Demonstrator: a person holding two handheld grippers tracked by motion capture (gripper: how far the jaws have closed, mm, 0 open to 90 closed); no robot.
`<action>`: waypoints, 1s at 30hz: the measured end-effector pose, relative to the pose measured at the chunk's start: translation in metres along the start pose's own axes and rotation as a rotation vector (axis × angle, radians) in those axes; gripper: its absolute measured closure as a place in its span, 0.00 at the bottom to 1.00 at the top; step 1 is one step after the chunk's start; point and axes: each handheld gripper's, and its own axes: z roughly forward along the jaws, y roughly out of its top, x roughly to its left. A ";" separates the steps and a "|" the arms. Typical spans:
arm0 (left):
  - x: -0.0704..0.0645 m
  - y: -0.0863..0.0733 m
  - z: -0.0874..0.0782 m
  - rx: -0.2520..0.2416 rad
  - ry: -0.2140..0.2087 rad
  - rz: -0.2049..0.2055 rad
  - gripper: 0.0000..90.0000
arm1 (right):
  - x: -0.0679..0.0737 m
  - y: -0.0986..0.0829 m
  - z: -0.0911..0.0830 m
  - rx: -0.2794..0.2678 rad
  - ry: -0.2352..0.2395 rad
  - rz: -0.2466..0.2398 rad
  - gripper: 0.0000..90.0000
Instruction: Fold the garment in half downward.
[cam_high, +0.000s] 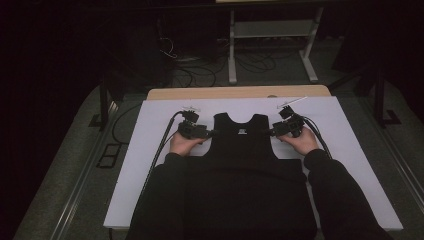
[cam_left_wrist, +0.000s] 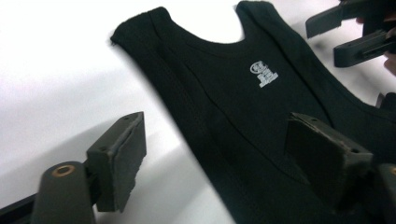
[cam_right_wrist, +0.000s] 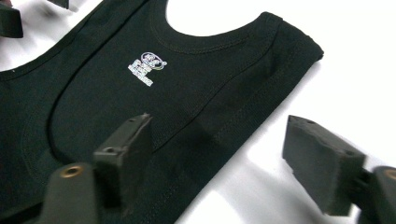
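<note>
Black tank top (cam_high: 242, 142) flat on desk (cam_high: 350, 145), long axis toward person. Left gripper (cam_high: 209, 133) and right gripper (cam_high: 273, 132) spread, straddling opposite armhole edges, equally near.

A small white printed logo (cam_left_wrist: 264, 74) is seen on the black sleeveless fabric vest (cam_left_wrist: 243, 126), just below the neckline at about 12 o'clock on its chest; its lettering is too small and blurred to be read. No other text is made out.
</note>
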 end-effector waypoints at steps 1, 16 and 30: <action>0.000 0.000 0.000 -0.005 0.004 -0.006 0.24 | 0.000 0.000 0.000 -0.001 0.002 0.001 0.31; 0.001 -0.002 0.006 -0.001 0.014 0.005 0.35 | 0.008 -0.002 0.009 -0.002 -0.037 -0.015 0.52; -0.004 -0.004 0.013 0.006 0.002 0.037 0.51 | 0.014 -0.002 0.014 -0.018 -0.052 -0.037 0.70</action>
